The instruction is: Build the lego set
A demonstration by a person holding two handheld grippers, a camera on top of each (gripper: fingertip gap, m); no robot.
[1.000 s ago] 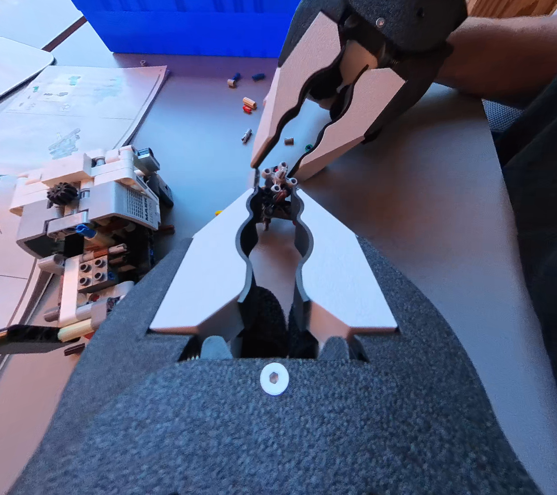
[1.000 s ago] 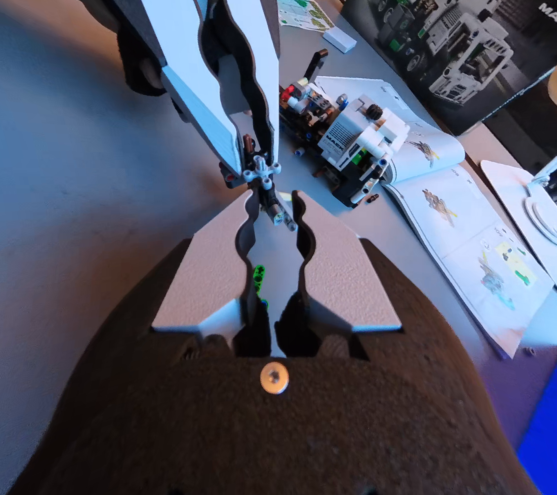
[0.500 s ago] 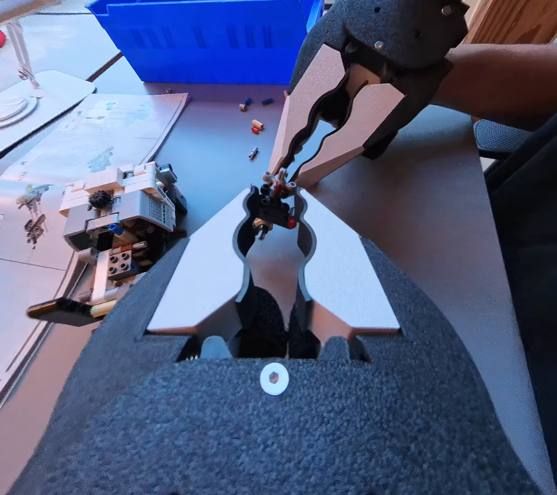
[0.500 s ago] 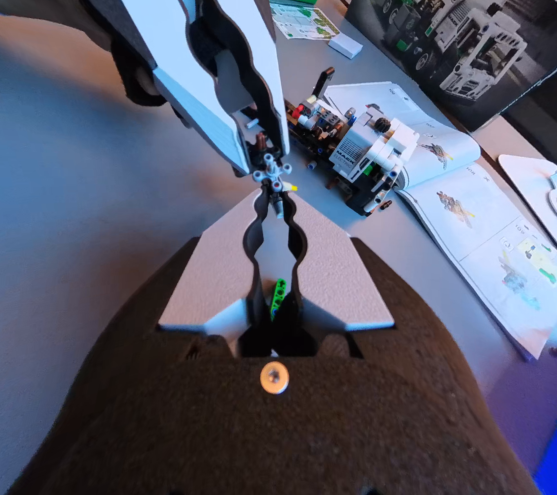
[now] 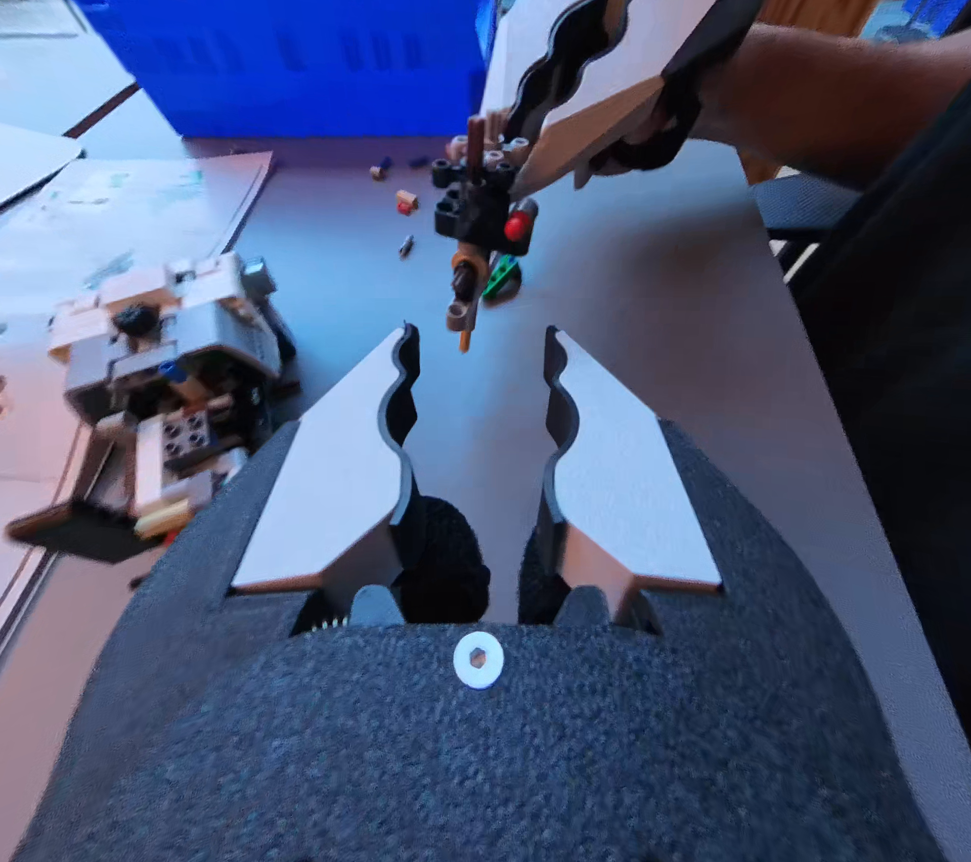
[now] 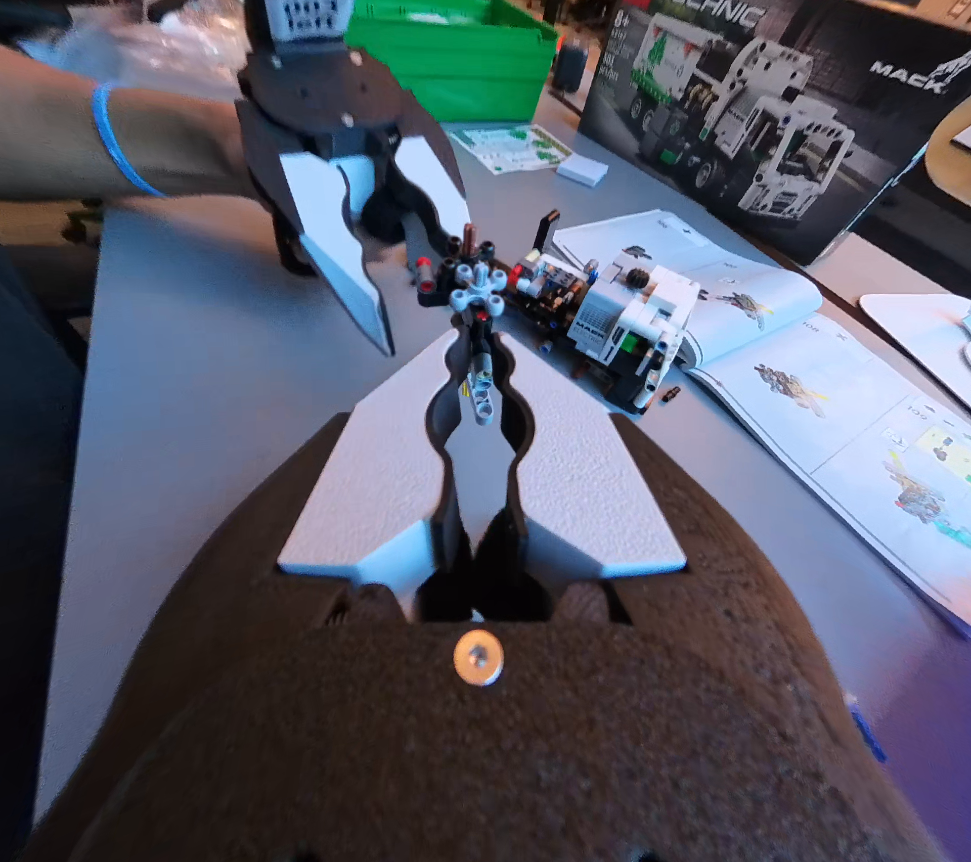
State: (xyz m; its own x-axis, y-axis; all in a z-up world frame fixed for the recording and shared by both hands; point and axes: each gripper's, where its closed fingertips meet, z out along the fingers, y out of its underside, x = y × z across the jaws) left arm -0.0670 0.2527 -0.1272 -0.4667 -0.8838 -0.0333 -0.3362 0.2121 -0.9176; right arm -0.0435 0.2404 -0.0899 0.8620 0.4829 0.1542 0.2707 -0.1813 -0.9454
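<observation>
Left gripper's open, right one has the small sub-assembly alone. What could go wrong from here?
1. The right gripper pinches the sub-assembly only by its thin lower stem, so it may pivot or slip out.
2. Its loose-looking brown axle could drop out.
3. The open left gripper sits close beneath it; closing in again might knock it off line.

Truck model [image 6: 604, 327] on booklet [image 6: 788, 364] (partly)
</observation>
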